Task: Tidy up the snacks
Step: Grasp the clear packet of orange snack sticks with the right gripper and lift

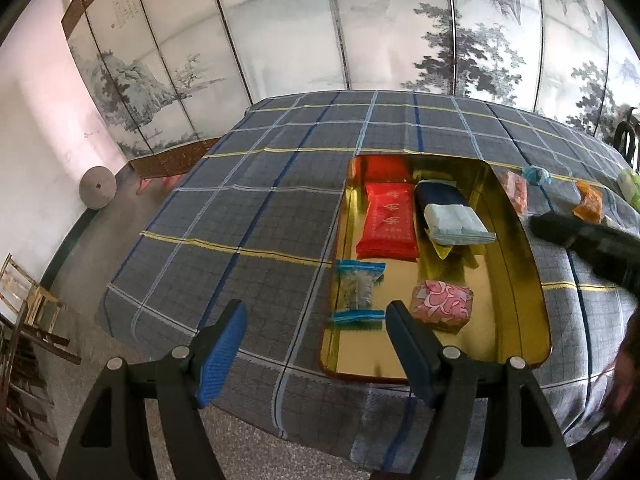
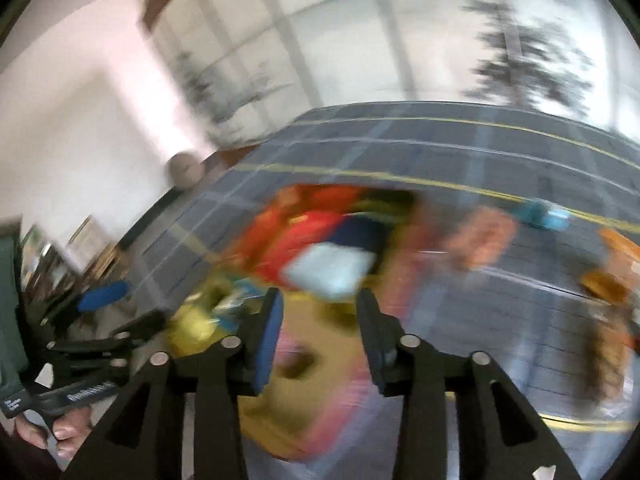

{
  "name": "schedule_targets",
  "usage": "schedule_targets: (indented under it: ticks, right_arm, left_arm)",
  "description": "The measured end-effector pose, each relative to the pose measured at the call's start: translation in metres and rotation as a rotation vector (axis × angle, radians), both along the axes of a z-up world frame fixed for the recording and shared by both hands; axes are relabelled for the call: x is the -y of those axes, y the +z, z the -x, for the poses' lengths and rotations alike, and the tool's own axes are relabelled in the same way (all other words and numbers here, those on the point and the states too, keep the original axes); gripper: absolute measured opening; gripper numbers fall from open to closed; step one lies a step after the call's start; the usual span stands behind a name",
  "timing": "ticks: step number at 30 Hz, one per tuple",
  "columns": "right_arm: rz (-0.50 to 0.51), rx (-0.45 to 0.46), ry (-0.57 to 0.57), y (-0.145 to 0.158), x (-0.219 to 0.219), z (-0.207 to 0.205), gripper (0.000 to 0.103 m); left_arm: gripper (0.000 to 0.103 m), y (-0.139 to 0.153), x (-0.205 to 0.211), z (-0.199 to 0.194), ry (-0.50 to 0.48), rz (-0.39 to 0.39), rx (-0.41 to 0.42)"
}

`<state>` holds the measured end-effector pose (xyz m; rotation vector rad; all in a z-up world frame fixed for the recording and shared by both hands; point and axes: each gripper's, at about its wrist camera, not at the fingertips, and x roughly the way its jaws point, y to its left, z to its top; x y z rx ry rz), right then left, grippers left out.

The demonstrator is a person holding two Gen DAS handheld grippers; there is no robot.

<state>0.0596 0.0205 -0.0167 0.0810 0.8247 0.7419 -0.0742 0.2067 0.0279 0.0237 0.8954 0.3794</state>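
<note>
A gold tray [image 1: 520, 248] lies on the plaid tablecloth. It holds a red packet [image 1: 386, 224], a dark blue packet [image 1: 438, 196] with a pale blue-white packet [image 1: 456, 222] on it, a clear zip bag [image 1: 358, 290] and a pink patterned packet [image 1: 442, 300]. My left gripper [image 1: 316, 308] hovers open at the tray's near left corner with nothing between its fingers. The right wrist view is badly blurred. In it my right gripper [image 2: 320, 296] stands over the tray's near part, its pads apart with nothing gripped, and the pale packet [image 2: 332, 268] lies just beyond its tips.
Loose snacks lie on the cloth right of the tray: an orange-pink packet [image 1: 514, 190], a teal wrapped piece [image 1: 536, 174], an orange packet [image 1: 588, 202] and a green one [image 1: 630, 186]. A painted folding screen [image 1: 280, 40] stands behind the table. Wooden chairs [image 1: 32, 304] stand at left.
</note>
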Motion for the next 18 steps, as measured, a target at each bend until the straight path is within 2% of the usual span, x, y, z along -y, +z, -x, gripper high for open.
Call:
schedule_targets:
  ticks: [3,5,8,12,18]
  right_arm:
    - [0.03,-0.074,-0.126,-0.009,0.033,-0.034,0.04]
    - [0.02,-0.112,-0.159,-0.013,0.043,-0.056,0.04]
    - [0.073,-0.129,-0.182,-0.019,0.033,-0.082,0.04]
    - [0.061,-0.215,-0.243,-0.033,0.021,-0.112,0.046]
    - [0.115,-0.268,-0.333,-0.053,0.01,-0.148,0.049]
  left_arm:
    - [0.073,-0.003,0.003,-0.004,-0.015,0.02,-0.007]
    - [0.073,-0.005,0.006,-0.005,-0.028,0.03,-0.012]
    - [0.073,-0.006,0.01,-0.006,-0.042,0.013,-0.017]
    - [0.073,-0.008,0.009,-0.01,-0.04,0.013,-0.025]
    - [0.073,-0.014,0.006,-0.015,-0.036,0.011,-0.041]
